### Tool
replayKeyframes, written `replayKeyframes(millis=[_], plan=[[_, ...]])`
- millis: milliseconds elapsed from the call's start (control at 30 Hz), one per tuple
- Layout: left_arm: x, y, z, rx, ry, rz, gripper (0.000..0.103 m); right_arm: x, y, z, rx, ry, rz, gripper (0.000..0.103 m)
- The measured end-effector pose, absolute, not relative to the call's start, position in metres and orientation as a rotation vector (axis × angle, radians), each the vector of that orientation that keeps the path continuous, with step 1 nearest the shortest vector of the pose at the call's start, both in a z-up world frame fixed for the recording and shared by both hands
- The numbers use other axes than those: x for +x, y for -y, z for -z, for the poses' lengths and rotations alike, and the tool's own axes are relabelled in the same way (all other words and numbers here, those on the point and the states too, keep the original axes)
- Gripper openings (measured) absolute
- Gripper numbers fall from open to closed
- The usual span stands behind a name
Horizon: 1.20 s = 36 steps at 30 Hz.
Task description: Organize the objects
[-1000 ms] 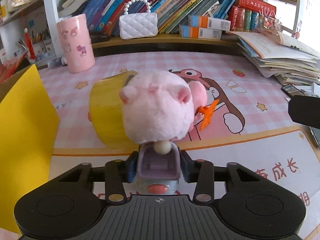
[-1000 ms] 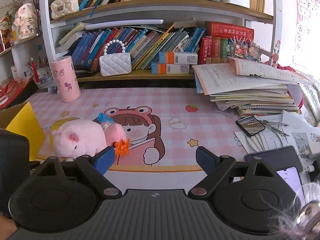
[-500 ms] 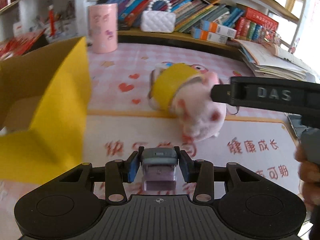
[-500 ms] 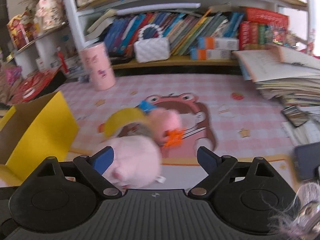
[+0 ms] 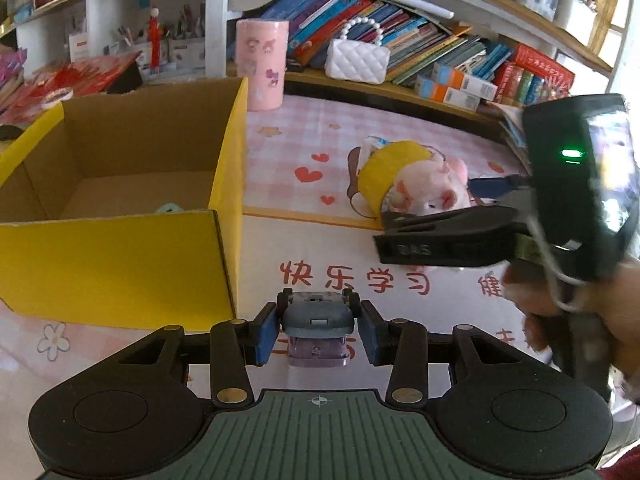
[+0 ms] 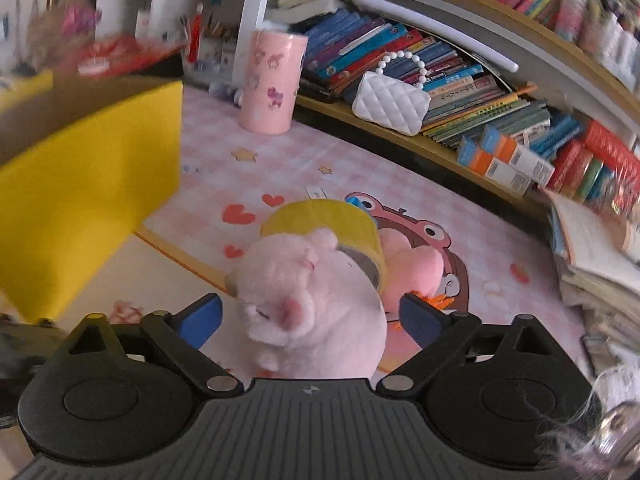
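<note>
The left gripper (image 5: 318, 330) is clamped on a small grey-and-lilac toy car (image 5: 317, 326), pads pressing both flanks. Since a second ago, when the pink plush toy (image 5: 430, 190) and the roll of yellow tape (image 5: 386, 178) filled its view directly ahead, this gripper has swung away toward the yellow cardboard box (image 5: 120, 264), which now lies just ahead and to its left, open at the top. The car remains outside the box, short of its near wall. In the same interval the right gripper (image 6: 310, 318) has closed in on the plush toy (image 6: 316, 304) from well apart; the toy now sits between its jaws, which stand wide apart, with a gap visible on each side, so no grip is yet made. The tape roll (image 6: 332, 224) lies touching the plush on the desk mat (image 6: 340, 164). Judgement: the car is in transfer and awaits release over the box; the plush toy is the next item for pickup.
</note>
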<state>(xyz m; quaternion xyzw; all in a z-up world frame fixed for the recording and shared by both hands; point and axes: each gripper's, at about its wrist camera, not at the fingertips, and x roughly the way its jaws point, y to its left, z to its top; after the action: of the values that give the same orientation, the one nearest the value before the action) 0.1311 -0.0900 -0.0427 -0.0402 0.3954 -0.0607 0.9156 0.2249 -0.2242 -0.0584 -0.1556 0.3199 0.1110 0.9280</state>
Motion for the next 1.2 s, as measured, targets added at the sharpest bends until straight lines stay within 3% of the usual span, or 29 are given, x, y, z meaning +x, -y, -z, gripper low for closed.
replayKeyframes(millis=[67, 200, 700, 1200], plan=[[0.128, 0.089, 0.041, -0.085, -0.808, 0.131, 0.041, 0.231, 0.225, 0.062, -0.327, -0.658, -0.22, 0.068], [0.122, 0.083, 0.038, -0.103, -0.795, 0.15, 0.041, 0.231, 0.23, 0.059, -0.301, -0.674, -0.198, 0.057], [0.085, 0.033, 0.019, -0.17, -0.716, 0.176, 0.041, 0.124, 0.225, 0.006, 0.069, -0.729, -0.141, 0.057], [0.009, -0.062, 0.013, -0.214, -0.699, 0.063, 0.041, 0.046, 0.117, 0.01, -0.005, -0.767, -0.284, 0.058]])
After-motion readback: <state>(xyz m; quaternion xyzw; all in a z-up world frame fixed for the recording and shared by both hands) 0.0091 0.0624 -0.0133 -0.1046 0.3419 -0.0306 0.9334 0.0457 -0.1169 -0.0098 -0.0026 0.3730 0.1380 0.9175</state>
